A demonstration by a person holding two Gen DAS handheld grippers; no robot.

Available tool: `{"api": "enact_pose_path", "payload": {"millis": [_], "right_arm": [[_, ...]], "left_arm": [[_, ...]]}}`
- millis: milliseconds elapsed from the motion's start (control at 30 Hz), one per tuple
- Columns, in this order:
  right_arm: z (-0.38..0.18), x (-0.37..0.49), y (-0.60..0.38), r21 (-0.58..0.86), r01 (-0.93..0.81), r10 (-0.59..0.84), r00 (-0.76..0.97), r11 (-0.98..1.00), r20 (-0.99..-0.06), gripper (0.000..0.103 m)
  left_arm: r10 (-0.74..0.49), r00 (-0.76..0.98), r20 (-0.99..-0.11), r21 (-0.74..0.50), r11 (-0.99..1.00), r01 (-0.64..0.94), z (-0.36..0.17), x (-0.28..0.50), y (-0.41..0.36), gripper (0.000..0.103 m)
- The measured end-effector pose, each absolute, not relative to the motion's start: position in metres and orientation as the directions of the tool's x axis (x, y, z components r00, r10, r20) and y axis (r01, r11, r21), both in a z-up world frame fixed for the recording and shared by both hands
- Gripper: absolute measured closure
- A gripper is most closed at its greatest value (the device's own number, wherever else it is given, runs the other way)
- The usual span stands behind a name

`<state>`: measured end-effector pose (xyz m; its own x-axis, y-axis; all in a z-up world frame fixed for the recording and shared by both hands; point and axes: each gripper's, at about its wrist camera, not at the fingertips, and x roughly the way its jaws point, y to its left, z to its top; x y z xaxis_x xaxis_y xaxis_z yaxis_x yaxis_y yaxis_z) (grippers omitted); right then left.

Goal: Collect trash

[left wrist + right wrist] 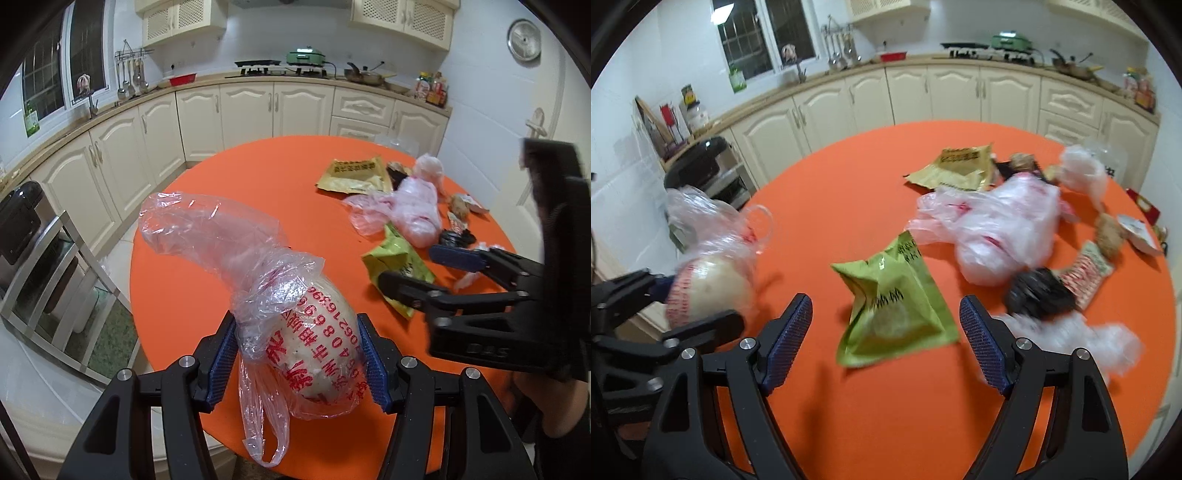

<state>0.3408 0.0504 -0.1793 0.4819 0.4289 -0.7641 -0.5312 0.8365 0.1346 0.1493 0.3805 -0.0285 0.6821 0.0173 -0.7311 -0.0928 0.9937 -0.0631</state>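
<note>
Cream kitchen cabinets (236, 118) curve behind a round orange bench (207, 266), where most of the rubbish lies loose on the right side.

One item is in hand: the left gripper (297, 354) is clamped on a clear plastic bag (295, 332) with red printing and a pale round lump inside, held over the near edge of the bench, its loose neck trailing up and to the far left. The right gripper (886, 343) has its pads spread wide and holds nothing; it hovers over a crumpled green wrapper (897, 302), which lies on the bench between and just beyond its fingertips.

By my reading the task is at an early stage, with one piece picked up and the green wrapper the likely next one. Left to gather: a tan packet (960, 166) at the far side, a large pinkish plastic bag (1004, 229) just right of the green wrapper, a smaller bunched bag (1082, 173) beyond it, a dark crumpled item (1039, 293) with a striped wrapper (1087, 275) touching it, and clear film (1071, 343) near the right pad.

No bin is identifiable in either view. The film and dark item crowd the right pad and could get caught in a grasp.
</note>
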Motion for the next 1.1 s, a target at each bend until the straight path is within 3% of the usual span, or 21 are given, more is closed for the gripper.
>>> {"api": "enact_pose_path", "payload": {"millis": [67, 267, 400, 767, 967, 1100], "right_arm": [[-0.185, 0.347, 0.059, 0.126, -0.542, 0.419, 0.461, 0.831, -0.782, 0.024], [-0.188, 0.352, 0.062, 0.142, -0.558, 0.431, 0.429, 0.817, -0.794, 0.059], [-0.176, 0.342, 0.043, 0.202, -0.551, 0.485, 0.435, 0.810, -0.759, 0.066], [-0.117, 0.275, -0.066, 0.273, -0.493, 0.545, 0.576, 0.826, -0.609, 0.068], [-0.111, 0.233, -0.171, 0.280, -0.327, 0.431, 0.681, 0.902, -0.592, 0.068], [-0.130, 0.215, -0.230, 0.269, -0.214, 0.340, 0.692, 0.939, -0.637, 0.068]], "left_arm": [[0.017, 0.680, -0.733, -0.066, 0.993, -0.095, -0.031, 0.153, 0.384, 0.046], [0.020, 0.676, -0.737, -0.057, 0.994, -0.092, -0.035, 0.163, 0.382, 0.046], [0.016, 0.684, -0.730, -0.052, 0.995, -0.079, -0.030, 0.164, 0.377, 0.046], [-0.036, 0.720, -0.693, -0.009, 0.999, 0.041, -0.005, 0.150, 0.285, 0.046], [-0.186, 0.682, -0.707, -0.031, 0.972, 0.234, -0.003, 0.155, 0.182, 0.046], [-0.263, 0.630, -0.731, -0.042, 0.939, 0.342, -0.014, 0.167, 0.116, 0.046]]}}
